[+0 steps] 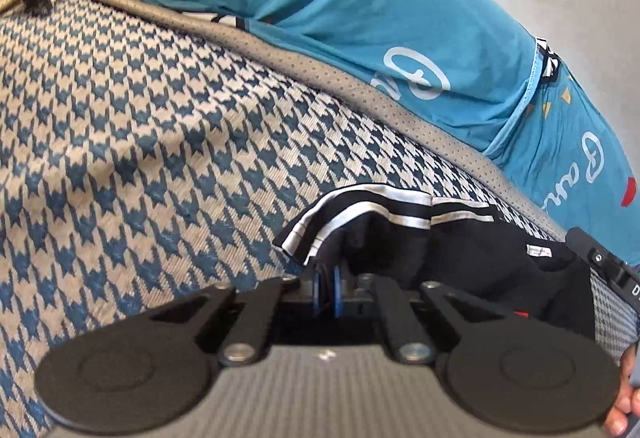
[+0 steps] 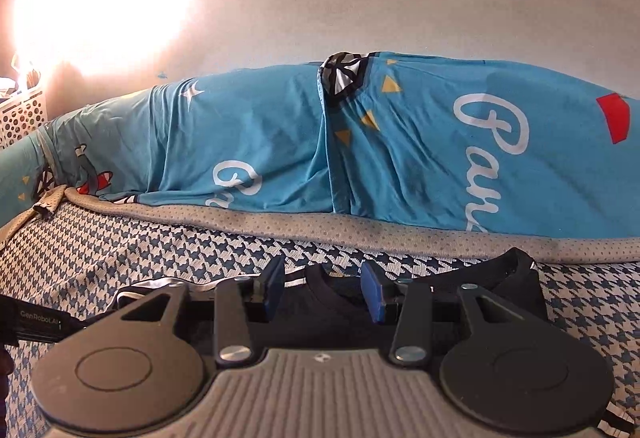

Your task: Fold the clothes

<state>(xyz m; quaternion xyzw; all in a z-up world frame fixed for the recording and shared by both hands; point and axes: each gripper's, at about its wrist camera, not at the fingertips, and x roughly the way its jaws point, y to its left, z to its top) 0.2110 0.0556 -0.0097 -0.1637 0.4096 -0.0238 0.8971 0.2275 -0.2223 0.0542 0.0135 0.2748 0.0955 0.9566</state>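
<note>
A black garment (image 1: 460,250) with white-striped trim lies crumpled on the blue-and-white houndstooth mat (image 1: 140,117). My left gripper (image 1: 328,278) is shut on the garment's striped edge, and the cloth drapes over its blue pads (image 1: 338,292). In the right wrist view the same black garment (image 2: 516,282) lies under my right gripper (image 2: 324,290), whose blue pads (image 2: 374,294) stand apart over the round neckline with nothing pressed between them. The right gripper's body (image 1: 600,262) shows at the left view's right edge. The left gripper's body (image 2: 36,318) shows at the right view's left edge.
The mat's grey dotted border (image 2: 360,230) runs along the far side. Behind it lies bulky blue printed bedding (image 2: 240,137) against a pale wall. A white perforated basket (image 2: 20,113) stands far left under strong glare. A person's fingers (image 1: 624,410) show at the lower right.
</note>
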